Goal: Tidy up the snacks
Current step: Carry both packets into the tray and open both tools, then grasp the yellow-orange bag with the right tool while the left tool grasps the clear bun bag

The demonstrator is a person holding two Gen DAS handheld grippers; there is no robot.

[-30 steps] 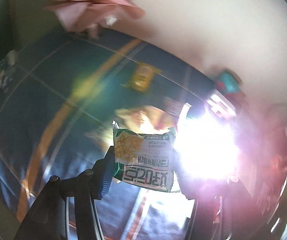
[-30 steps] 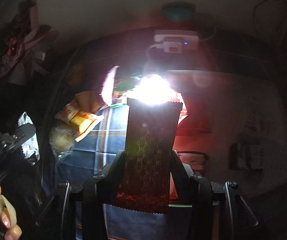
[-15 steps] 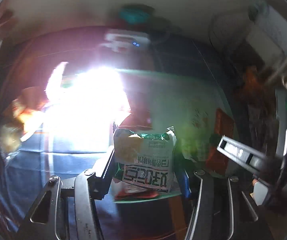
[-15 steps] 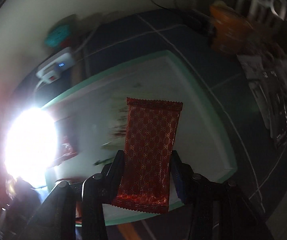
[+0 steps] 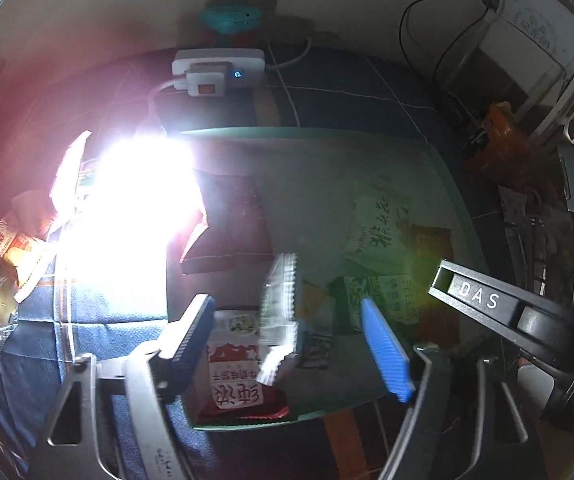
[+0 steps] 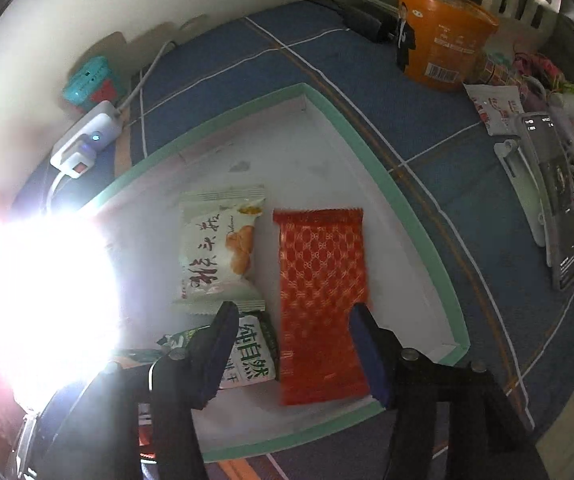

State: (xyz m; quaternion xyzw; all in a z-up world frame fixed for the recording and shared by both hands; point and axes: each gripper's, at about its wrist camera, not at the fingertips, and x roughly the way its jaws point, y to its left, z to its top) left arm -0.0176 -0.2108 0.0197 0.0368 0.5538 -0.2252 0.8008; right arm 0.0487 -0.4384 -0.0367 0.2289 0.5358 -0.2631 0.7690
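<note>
Both grippers hang over a white tray with a green rim (image 6: 367,152). My left gripper (image 5: 287,338) has its jaws opening, and the blue pads stand wide apart. A small white-and-green snack packet (image 5: 281,316) drops blurred between them, touching neither pad, above a red-and-white packet (image 5: 233,364). My right gripper (image 6: 295,348) has its jaws opening too. The red patterned packet (image 6: 323,300) lies loose between its pads on the tray floor. Beside it lie a white biscuit packet (image 6: 219,248) and a green-and-white packet (image 6: 253,352).
A lamp's glare (image 6: 39,300) washes out the tray's left side. A white power strip (image 6: 87,140) and a teal object (image 6: 87,80) sit by the wall. An orange noodle tub (image 6: 443,52) and a phone on a stand (image 6: 559,200) stand right of the tray. More snacks (image 5: 15,248) lie on the blue cloth at left.
Both hands have swung across the blue cloth to above the tray. Both pairs of jaws have parted, letting go of the corn snack packet and the red packet.
</note>
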